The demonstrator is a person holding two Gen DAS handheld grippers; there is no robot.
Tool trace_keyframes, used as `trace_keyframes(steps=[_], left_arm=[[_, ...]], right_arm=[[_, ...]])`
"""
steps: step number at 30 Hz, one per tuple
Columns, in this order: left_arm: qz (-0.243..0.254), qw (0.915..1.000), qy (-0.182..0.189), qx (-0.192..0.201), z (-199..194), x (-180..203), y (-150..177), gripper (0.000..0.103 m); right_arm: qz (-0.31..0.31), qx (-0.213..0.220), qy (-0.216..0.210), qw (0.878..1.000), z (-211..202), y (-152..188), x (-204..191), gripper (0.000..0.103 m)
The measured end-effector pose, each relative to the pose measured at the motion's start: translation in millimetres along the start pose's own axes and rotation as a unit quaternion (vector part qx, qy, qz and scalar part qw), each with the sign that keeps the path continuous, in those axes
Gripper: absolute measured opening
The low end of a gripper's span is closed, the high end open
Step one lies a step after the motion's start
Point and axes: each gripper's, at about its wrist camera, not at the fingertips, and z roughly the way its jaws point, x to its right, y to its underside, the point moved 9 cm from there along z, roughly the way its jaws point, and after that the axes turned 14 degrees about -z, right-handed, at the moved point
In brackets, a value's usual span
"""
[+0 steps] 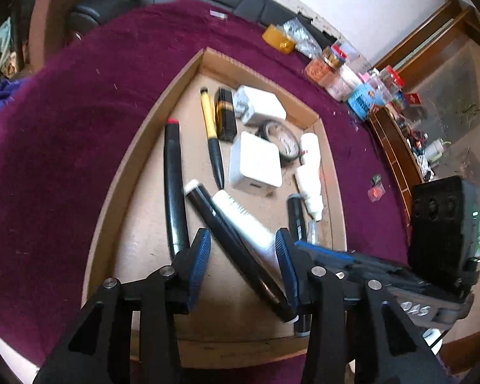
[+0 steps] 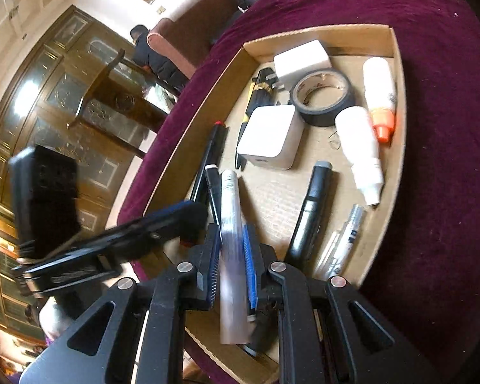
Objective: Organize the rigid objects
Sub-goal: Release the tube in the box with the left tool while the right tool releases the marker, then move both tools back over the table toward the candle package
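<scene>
A shallow cardboard tray (image 1: 176, 86) on burgundy cloth holds pens, chargers, bottles and tape. My left gripper (image 1: 243, 256) is open over the tray's near end. A black marker with a white cap (image 1: 220, 227) runs slantwise between its pads without being pinched. My right gripper (image 2: 230, 228) is shut on a silvery-white tube (image 2: 230, 204) and holds it lengthwise above the tray (image 2: 336, 32). The tube (image 1: 240, 220) looks blurred in the left wrist view. Each gripper shows in the other's view: the right (image 1: 329, 252), the left (image 2: 182, 214).
In the tray lie a red-capped black marker (image 1: 172, 185), a yellow-black pen (image 1: 211, 128), two white chargers (image 2: 270, 137) (image 2: 304, 57), a black tape roll (image 2: 323, 96), white bottles (image 2: 360, 147), a grey-capped marker (image 2: 313, 208). Jars (image 1: 336, 64) line the table's far edge.
</scene>
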Motion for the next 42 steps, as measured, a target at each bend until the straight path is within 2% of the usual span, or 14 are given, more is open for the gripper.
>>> trace_keyframes(steps=[4, 8, 12, 14, 16, 21, 22, 26, 29, 33, 36, 42], left_arm=[[0.004, 0.9994, 0.000, 0.034, -18.2, 2.5, -2.8, 0.047], [-0.003, 0.9986, -0.003, 0.052, -26.9, -1.8, -3.6, 0.047], [-0.010, 0.9981, -0.007, 0.061, -32.0, -6.5, -2.2, 0.048], [-0.014, 0.9976, -0.010, 0.066, -34.1, -8.9, -1.5, 0.049], [-0.020, 0.9975, -0.011, 0.067, -33.7, -10.3, 0.0, 0.050], [-0.032, 0.9977, -0.013, 0.058, -27.1, -9.3, 4.9, 0.053], [-0.031, 0.9976, -0.016, 0.060, -26.6, -7.8, 6.0, 0.053], [-0.008, 0.9963, -0.035, 0.078, -29.6, 2.1, 10.4, 0.053], [0.021, 0.9932, -0.048, 0.103, -35.0, 17.7, 13.1, 0.053], [0.058, 0.9871, -0.060, 0.137, -41.2, 42.9, 16.6, 0.053], [0.084, 0.9823, -0.062, 0.156, -42.8, 65.6, 22.4, 0.068], [0.124, 0.9793, -0.059, 0.148, -36.2, 98.3, 38.8, 0.068]], right_arm=[[-0.009, -0.008, 0.014, 1.000, 12.5, 2.1, -5.8, 0.013], [-0.041, 0.002, 0.063, 0.997, 7.3, -2.6, -0.4, 0.013], [-0.034, 0.031, 0.064, 0.997, -15.9, -7.8, 6.7, 0.014], [-0.028, 0.049, 0.074, 0.996, -29.9, -9.9, 13.9, 0.018], [-0.020, 0.068, 0.084, 0.994, -45.9, -10.0, 23.9, 0.030], [-0.010, 0.097, 0.116, 0.988, -74.2, -5.8, 43.4, 0.045], [-0.011, 0.103, 0.131, 0.986, -80.9, -4.3, 47.4, 0.049], [-0.027, 0.121, 0.193, 0.973, -103.9, 3.0, 59.5, 0.052], [-0.035, 0.129, 0.243, 0.961, -118.7, 9.7, 70.8, 0.061], [-0.038, 0.129, 0.286, 0.949, -133.5, 17.8, 85.6, 0.061], [-0.039, 0.130, 0.314, 0.940, -145.0, 23.7, 95.4, 0.061], [-0.029, 0.119, 0.354, 0.927, -161.1, 36.8, 116.3, 0.061]])
